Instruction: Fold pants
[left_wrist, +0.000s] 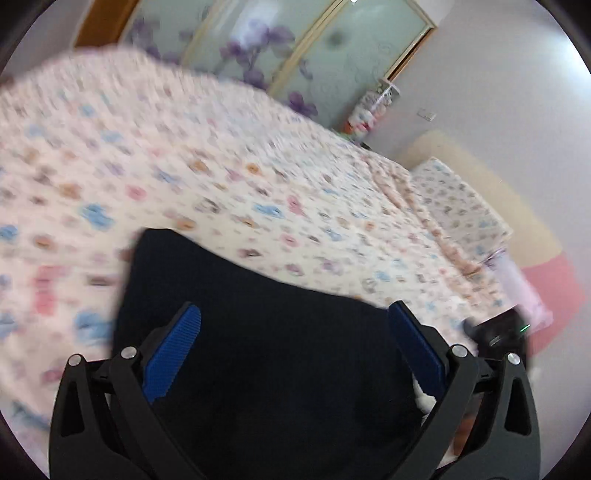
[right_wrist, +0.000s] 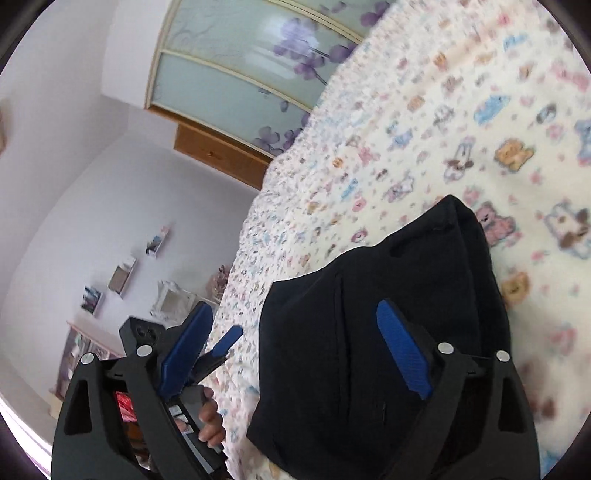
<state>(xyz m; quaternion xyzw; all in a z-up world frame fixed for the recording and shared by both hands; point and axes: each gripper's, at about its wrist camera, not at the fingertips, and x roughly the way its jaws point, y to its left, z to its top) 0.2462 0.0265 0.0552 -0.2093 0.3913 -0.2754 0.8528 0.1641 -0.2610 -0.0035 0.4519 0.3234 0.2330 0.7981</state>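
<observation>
The dark navy pants (left_wrist: 258, 332) lie folded into a compact bundle on the patterned bedspread (left_wrist: 221, 166). My left gripper (left_wrist: 293, 314) is open, its blue pads spread wide above the bundle, holding nothing. In the right wrist view the pants (right_wrist: 388, 314) show as a thick folded stack with layered edges toward the far end. My right gripper (right_wrist: 295, 314) is open and empty, with its right pad over the cloth and its left pad off the bundle's side. The other gripper (right_wrist: 225, 343) shows behind that left pad.
The bedspread (right_wrist: 443, 129) with cartoon animal prints covers the whole bed. A pillow (left_wrist: 458, 199) lies at the head. A sliding wardrobe (left_wrist: 277, 44) with purple flowers stands behind the bed. Wall shelves (right_wrist: 122, 273) and a low cabinet stand beside the bed.
</observation>
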